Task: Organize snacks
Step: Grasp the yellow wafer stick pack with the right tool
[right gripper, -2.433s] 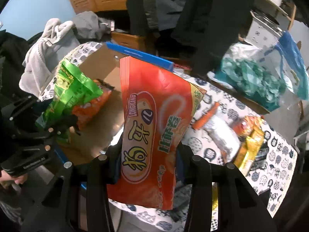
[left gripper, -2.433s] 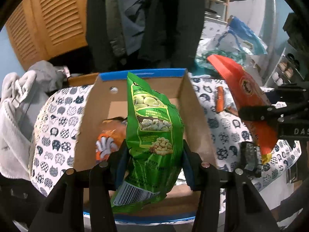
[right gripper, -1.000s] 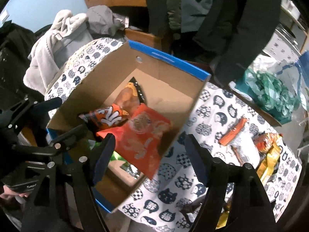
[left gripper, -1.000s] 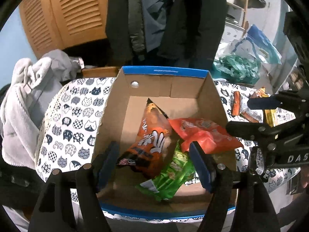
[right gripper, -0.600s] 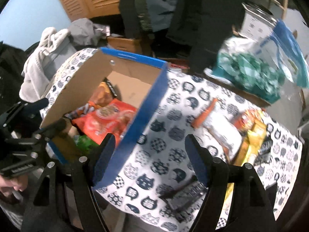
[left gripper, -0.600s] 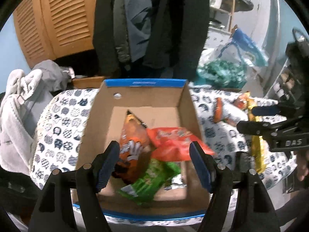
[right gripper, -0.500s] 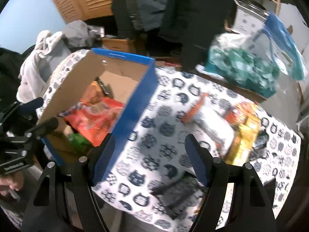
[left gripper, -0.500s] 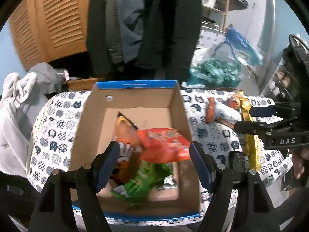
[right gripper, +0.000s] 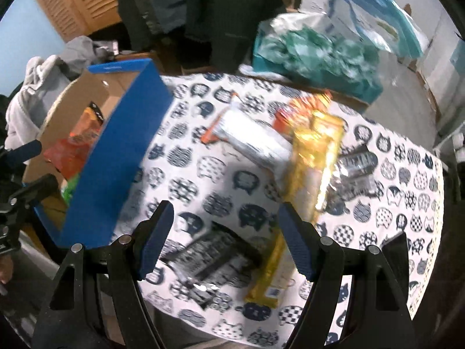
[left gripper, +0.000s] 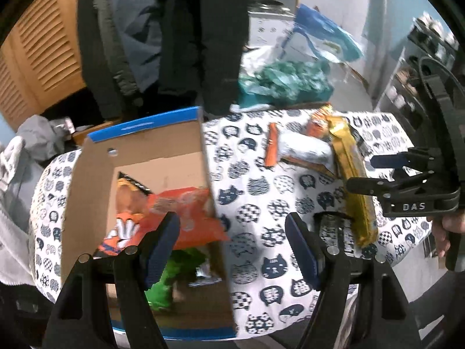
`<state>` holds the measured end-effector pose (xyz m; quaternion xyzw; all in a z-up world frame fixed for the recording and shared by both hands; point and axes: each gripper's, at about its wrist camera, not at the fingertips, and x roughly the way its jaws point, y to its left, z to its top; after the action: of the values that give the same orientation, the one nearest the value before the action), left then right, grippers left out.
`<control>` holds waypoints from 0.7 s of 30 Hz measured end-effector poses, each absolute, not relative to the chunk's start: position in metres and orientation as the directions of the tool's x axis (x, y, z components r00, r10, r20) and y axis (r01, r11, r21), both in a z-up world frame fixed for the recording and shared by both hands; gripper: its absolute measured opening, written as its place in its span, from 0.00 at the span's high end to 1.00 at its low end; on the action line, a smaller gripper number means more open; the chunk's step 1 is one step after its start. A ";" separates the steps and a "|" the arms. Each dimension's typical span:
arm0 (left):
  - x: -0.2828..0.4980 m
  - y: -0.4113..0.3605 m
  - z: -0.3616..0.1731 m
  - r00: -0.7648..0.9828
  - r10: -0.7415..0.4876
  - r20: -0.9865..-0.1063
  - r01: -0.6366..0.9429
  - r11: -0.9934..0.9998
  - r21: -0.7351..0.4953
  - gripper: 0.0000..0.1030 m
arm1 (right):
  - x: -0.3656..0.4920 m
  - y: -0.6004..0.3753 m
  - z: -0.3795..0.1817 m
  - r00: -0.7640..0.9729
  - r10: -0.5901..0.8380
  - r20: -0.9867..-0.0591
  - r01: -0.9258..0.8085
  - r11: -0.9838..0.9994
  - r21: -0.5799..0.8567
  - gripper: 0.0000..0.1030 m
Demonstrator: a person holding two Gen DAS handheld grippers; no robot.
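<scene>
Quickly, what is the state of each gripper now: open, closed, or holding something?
Left gripper: open, holding nothing.
Right gripper: open, holding nothing.

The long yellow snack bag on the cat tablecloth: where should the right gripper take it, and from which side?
Probably from above, jaws across the narrow width of the yellow snack bag near its middle. It lies flat and long, its far end resting on the silver packet, with a dark packet tight alongside, so a side approach looks blocked. The right gripper is open and empty.
</scene>
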<state>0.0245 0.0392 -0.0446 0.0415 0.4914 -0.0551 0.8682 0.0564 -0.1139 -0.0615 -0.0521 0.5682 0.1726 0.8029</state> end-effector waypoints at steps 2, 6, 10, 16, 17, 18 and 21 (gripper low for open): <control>0.025 0.029 -0.047 0.505 -0.056 -0.862 0.154 0.988 0.026 0.26 | 0.054 -0.122 -0.068 0.293 0.201 -0.935 -0.328 0.940 0.100 0.27; 0.029 0.010 -0.056 0.488 -0.051 -0.871 0.194 0.980 0.051 0.26 | 0.051 -0.135 -0.081 0.284 0.173 -0.943 -0.316 0.945 0.078 0.27; 0.035 -0.007 -0.070 0.461 -0.050 -0.886 0.220 0.974 0.060 0.26 | 0.051 -0.149 -0.093 0.284 0.148 -0.947 -0.297 0.953 0.060 0.27; 0.045 -0.022 -0.088 0.427 -0.057 -0.903 0.244 0.968 0.054 0.26 | 0.052 -0.167 -0.114 0.270 0.127 -0.955 -0.258 0.965 0.055 0.27; 0.047 -0.024 -0.091 0.421 -0.058 -0.905 0.246 0.968 0.052 0.26 | 0.052 -0.169 -0.116 0.269 0.128 -0.955 -0.254 0.966 0.058 0.28; 0.049 -0.027 -0.095 0.411 -0.058 -0.910 0.249 0.967 0.051 0.26 | 0.052 -0.171 -0.119 0.267 0.133 -0.955 -0.250 0.966 0.065 0.30; 0.054 -0.032 -0.103 0.391 -0.058 -0.918 0.252 0.967 0.046 0.26 | 0.052 -0.172 -0.126 0.260 0.143 -0.955 -0.247 0.966 0.077 0.39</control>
<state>0.0538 -0.0323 -0.1033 0.0892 0.5436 -0.0936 0.8293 0.0517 -0.1720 -0.1261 -0.0436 0.5955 0.1229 0.7927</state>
